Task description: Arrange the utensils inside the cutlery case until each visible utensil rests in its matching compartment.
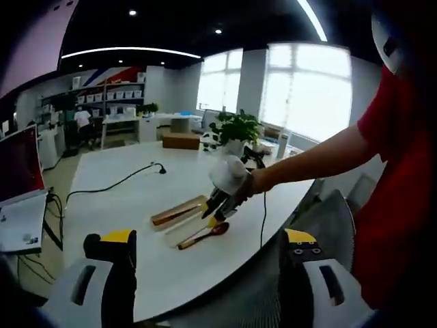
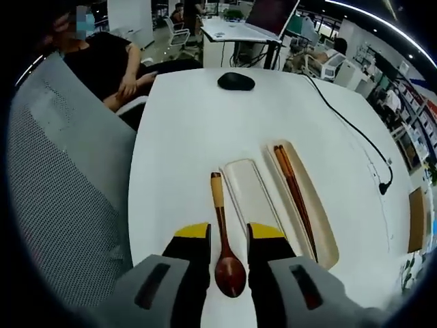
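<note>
Right tool [image 2: 228, 246] low, jaws astride spoon [image 2: 225, 254]; not closed.

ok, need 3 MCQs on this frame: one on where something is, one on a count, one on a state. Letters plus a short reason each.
1. Where do the chopsticks lie?
A. in the open case tray
B. on the computer mouse
C. on the mesh chair

2. How many spoons are on the table?
A. three
B. one
C. none

3. How does the right gripper stand to the wooden spoon?
A. shut on the chopsticks
B. open, with a jaw on each side of the spoon
C. lifted far off the table

Answers:
1 A: in the right gripper view the dark pair rests inside the long tray.
2 B: a single spoon lies beside the white lid.
3 B: the two yellow-tipped jaws are apart, with the spoon's neck between them on the table.
</note>
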A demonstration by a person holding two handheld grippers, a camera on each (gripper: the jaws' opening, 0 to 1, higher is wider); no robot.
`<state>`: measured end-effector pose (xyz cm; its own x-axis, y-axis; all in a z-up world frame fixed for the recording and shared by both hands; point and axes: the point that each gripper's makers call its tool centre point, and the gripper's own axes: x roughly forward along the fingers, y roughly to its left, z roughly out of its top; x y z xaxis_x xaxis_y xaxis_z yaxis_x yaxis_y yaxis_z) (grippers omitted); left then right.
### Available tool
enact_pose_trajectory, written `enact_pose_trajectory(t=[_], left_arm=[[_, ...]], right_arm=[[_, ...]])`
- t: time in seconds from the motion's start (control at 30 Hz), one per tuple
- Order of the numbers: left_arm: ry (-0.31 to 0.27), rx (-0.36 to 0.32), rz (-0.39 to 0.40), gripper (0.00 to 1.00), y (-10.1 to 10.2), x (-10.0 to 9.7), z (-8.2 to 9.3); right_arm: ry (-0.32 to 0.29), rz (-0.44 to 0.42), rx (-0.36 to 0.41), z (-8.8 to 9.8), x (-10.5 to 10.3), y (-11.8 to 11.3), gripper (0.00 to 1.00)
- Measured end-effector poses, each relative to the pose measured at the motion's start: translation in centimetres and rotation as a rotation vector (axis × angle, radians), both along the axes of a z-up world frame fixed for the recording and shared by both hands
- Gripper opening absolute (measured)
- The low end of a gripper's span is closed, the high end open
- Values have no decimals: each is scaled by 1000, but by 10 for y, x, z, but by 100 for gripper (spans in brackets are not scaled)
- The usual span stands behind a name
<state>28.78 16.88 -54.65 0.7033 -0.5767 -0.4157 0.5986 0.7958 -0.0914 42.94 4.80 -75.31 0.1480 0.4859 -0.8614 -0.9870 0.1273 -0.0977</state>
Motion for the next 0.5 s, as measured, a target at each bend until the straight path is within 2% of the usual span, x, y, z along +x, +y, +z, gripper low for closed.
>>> enact_pose_trajectory(t=[0.13,0.2,0.23,0.33,0.37,0.4,0.5], left_arm=[[35,-12,36,87,4,3,-9],[6,-57,43,88,4,3,-5],[14,-62,45,88,6,1,-7],[31,-49,65,84,14,0,-15],[30,-41,102,84,23,0,-18],[31,-46,107,85,25,-1,-18],[41,-59,126,85,33,-4,-22]], right_arm=[[7,-11,-5,-6,0,-3,15],[14,-20,-6,-10,1,-4,15],[13,-20,-7,-11,2,-4,15],[24,-20,-3,-14,2,-5,15],[20,-22,-9,-16,4,-6,15],[21,-25,-10,-17,5,-6,14],[56,-33,-13,-23,3,-4,13]])
